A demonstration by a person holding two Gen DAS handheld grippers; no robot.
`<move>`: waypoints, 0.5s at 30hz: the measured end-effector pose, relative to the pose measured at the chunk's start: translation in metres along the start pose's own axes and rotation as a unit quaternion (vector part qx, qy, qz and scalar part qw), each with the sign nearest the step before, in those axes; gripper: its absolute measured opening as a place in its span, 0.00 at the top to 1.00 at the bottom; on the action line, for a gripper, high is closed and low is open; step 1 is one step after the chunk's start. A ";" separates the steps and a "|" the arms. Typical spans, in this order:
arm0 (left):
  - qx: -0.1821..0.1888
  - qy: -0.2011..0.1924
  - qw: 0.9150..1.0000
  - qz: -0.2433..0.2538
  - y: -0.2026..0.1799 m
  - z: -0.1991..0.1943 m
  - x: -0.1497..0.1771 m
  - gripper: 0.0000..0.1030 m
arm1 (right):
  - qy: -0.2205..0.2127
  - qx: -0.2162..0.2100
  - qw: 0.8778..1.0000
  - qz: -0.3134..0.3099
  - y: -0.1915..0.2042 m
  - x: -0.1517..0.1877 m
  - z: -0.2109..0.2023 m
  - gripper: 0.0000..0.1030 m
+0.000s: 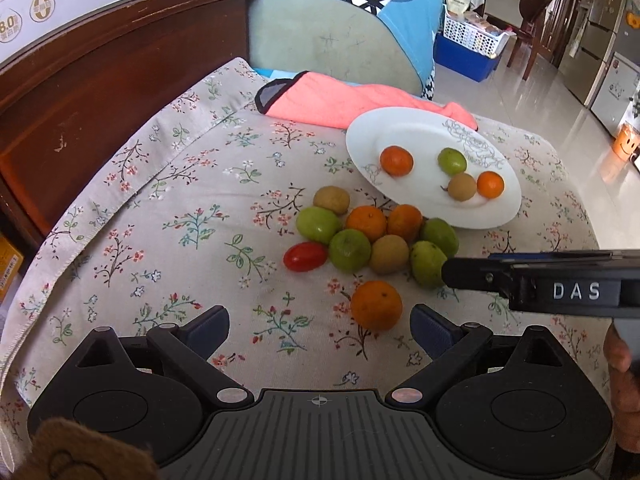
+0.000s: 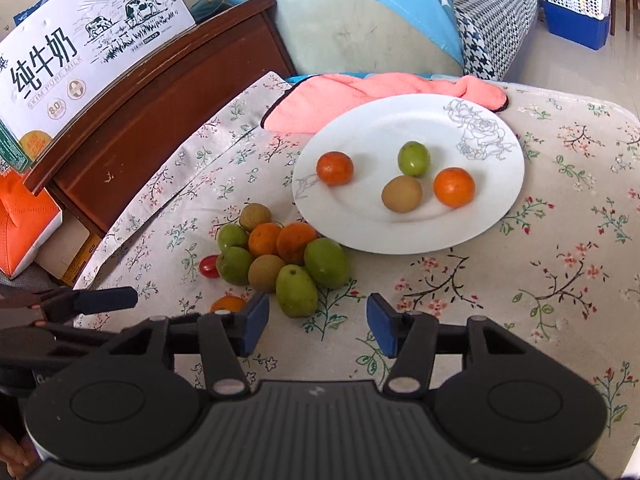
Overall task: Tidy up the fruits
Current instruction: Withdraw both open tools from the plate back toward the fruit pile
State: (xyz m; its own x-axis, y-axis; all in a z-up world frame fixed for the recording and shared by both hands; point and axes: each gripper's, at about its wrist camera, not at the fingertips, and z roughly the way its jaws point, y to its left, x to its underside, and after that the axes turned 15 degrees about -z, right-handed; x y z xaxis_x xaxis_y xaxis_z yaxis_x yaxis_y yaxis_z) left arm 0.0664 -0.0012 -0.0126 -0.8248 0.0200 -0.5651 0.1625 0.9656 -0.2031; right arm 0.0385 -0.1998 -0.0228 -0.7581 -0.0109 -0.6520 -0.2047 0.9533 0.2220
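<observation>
Lying alone on the flowered tablecloth [image 1: 168,184], a loose orange [image 1: 376,305] sits apart from the main fruit pile [image 1: 372,240], nearer the person than the rest. It rests just ahead of the left gripper [image 1: 320,326], slightly toward that gripper's right finger, with bare cloth around it on all sides. Being round, it offers no long axis to line up with, so the jaws can close from either side without turning.

Both fingers of the left gripper are spread wide and hold nothing; the orange is not yet between the pads. From the right wrist view the same orange [image 2: 228,304] peeks out beyond the left-hand finger of the right gripper [image 2: 318,322], off to that side and partly hidden, so the left hand looks better placed for it.

What lies straight ahead of the right gripper is an oblong green fruit [image 2: 296,291] at the near edge of the pile, its long axis pointing roughly away from the tool, up toward the white plate [image 2: 360,236]. Those jaws are parted too, with nothing gripped.

Beyond the pile, the plate already carries two oranges, a green fruit and a brown one. A pink towel [image 2: 360,96] lies behind the plate, and a milk carton box [image 2: 80,40] stands on the dark wooden frame [image 2: 160,120] to the left.
</observation>
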 end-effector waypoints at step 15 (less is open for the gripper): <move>-0.012 -0.005 0.999 0.030 -0.008 0.008 0.008 0.05 | 0.007 0.000 1.000 -0.003 0.012 -0.004 0.026 0.59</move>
State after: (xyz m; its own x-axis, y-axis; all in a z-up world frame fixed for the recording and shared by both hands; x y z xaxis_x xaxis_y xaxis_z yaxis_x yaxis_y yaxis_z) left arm 0.0626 -0.0112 -0.0216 -0.8079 0.0761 -0.5844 0.1988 0.9687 -0.1486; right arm 0.0552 -0.1806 -0.0359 -0.7648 -0.0215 -0.6439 -0.2096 0.9534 0.2171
